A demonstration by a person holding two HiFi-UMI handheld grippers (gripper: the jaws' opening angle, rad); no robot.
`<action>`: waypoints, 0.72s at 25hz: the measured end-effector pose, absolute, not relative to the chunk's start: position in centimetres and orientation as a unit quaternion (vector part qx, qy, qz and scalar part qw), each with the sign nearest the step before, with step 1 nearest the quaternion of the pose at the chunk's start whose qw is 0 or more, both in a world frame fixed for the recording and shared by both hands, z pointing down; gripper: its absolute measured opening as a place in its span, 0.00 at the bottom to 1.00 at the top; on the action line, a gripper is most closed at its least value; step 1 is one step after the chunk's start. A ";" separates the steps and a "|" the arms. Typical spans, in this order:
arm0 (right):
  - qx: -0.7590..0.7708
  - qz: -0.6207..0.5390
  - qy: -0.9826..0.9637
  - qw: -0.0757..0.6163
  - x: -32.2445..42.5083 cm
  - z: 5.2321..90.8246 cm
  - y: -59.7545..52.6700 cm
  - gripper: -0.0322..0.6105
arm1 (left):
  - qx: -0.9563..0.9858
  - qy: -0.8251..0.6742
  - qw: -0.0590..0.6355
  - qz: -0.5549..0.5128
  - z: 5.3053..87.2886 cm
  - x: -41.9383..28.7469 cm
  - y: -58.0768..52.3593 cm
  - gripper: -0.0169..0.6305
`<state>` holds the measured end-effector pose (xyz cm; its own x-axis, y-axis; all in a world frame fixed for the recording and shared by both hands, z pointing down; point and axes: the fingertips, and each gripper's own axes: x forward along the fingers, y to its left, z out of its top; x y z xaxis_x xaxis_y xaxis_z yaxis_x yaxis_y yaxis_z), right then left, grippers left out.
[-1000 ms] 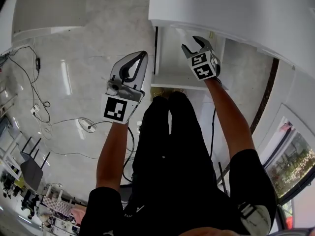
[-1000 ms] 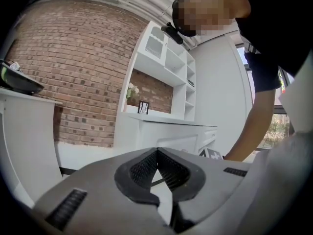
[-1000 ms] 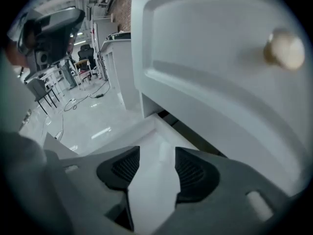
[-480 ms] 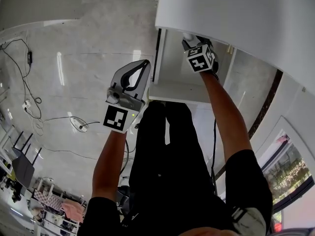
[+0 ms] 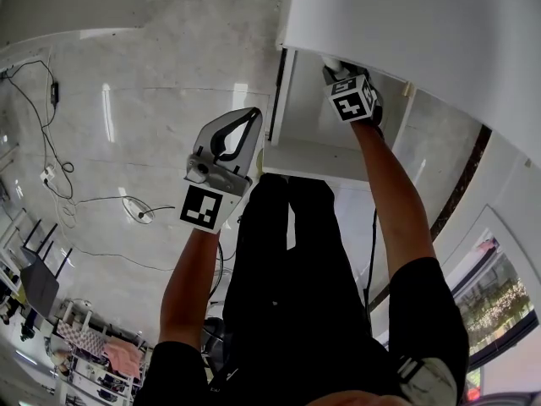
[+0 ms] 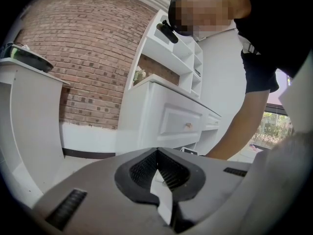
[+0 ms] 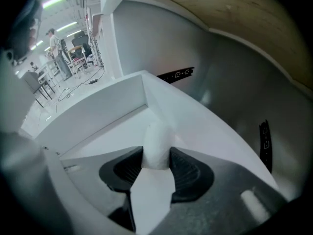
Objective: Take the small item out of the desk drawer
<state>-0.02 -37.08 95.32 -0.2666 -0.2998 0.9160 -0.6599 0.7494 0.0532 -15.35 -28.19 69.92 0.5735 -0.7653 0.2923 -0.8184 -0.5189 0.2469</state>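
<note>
**Q:** ok so where's the small white item (image 7: 156, 140) at this point? Out yet?

**A:** nope, it's inside the open drawer (image 7: 105, 109), tucked up at an inner corner where two white faces meet. The right gripper (image 7: 156, 156) is reaching in under the desk top (image 5: 423, 24). Its jaws are closing, and the right gripper view shows the item sitting between the pads, which look to be touching it on both sides.

**Q:** and the other one?

**A:** the left gripper (image 5: 251, 115) hangs outside the drawer, off its left edge and over the floor (image 5: 127, 83). Its tips are pinched together with nothing between them. The left gripper view backs that up: clenched and empty.
</note>
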 end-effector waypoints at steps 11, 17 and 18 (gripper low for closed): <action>0.289 0.165 -0.818 0.468 -0.7 82.6 -31.5 0.31 | 0.871 -0.456 0.173 0.060 63.3 -13.6 -26.2 0.02; 0.331 0.147 -0.863 0.352 -0.7 66.8 -29.2 0.31 | 0.877 -0.451 0.158 0.042 55.2 -11.5 -24.5 0.02; 0.338 0.141 -0.870 0.331 -0.7 64.0 -28.9 0.31 | 0.879 -0.449 0.155 0.036 53.5 -11.0 -24.3 0.02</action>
